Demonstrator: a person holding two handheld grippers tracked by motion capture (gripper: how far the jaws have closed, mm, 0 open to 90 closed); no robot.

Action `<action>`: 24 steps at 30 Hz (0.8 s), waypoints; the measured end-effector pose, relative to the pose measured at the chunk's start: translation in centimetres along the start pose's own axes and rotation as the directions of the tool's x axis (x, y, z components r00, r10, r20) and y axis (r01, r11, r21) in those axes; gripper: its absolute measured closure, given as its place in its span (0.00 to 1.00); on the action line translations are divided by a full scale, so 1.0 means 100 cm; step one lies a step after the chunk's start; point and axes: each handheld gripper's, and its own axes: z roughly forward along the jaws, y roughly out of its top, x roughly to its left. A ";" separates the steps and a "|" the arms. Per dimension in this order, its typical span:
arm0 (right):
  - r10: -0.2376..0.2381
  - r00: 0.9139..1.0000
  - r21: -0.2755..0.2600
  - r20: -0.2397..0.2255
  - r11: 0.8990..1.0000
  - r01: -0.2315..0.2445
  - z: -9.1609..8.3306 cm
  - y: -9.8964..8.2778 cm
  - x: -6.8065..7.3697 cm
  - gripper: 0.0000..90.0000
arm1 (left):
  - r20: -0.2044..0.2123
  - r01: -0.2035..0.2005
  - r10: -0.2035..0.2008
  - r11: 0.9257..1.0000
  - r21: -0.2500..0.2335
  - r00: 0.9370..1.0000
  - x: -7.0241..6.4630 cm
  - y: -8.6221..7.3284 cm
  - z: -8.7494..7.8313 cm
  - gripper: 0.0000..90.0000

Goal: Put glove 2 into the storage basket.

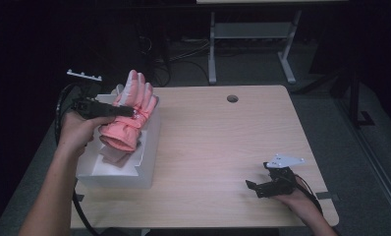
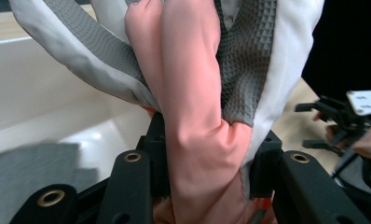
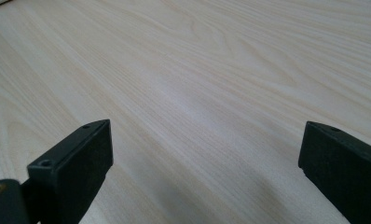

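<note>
A pink winter glove (image 1: 129, 110) with white and grey textured panels hangs over an open white box (image 1: 149, 162) at the table's left. My left gripper (image 1: 127, 112) is shut on the glove; in the left gripper view both black jaws squeeze the pink fabric (image 2: 197, 140) between them. Another pale glove (image 1: 116, 155) lies inside the box beneath it. At the front right of the table my right gripper (image 1: 253, 188) rests low and open, and the right gripper view has bare wood (image 3: 197, 93) between its spread jaws.
The wooden table (image 1: 223, 142) has a round cable hole (image 1: 232, 99) near its far edge. A white table frame (image 1: 252, 34) stands on the floor behind. The other hand and its gripper (image 2: 342, 116) appear at the right of the left gripper view.
</note>
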 end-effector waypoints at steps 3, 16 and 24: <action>0.007 1.000 0.003 0.001 1.000 -0.007 0.000 0.000 0.000 0.03 | -0.012 0.043 -0.043 0.999 -0.004 0.999 0.016 -0.006 0.001 0.67; 0.008 1.000 0.004 0.002 1.000 -0.008 0.000 -0.001 -0.001 0.03 | -0.091 0.169 -0.164 0.985 0.046 0.982 0.063 -0.035 0.035 0.67; 0.010 1.000 0.007 0.003 1.000 -0.010 -0.001 -0.001 -0.002 0.03 | -0.084 0.206 -0.198 0.973 0.102 0.977 0.080 -0.049 0.069 0.67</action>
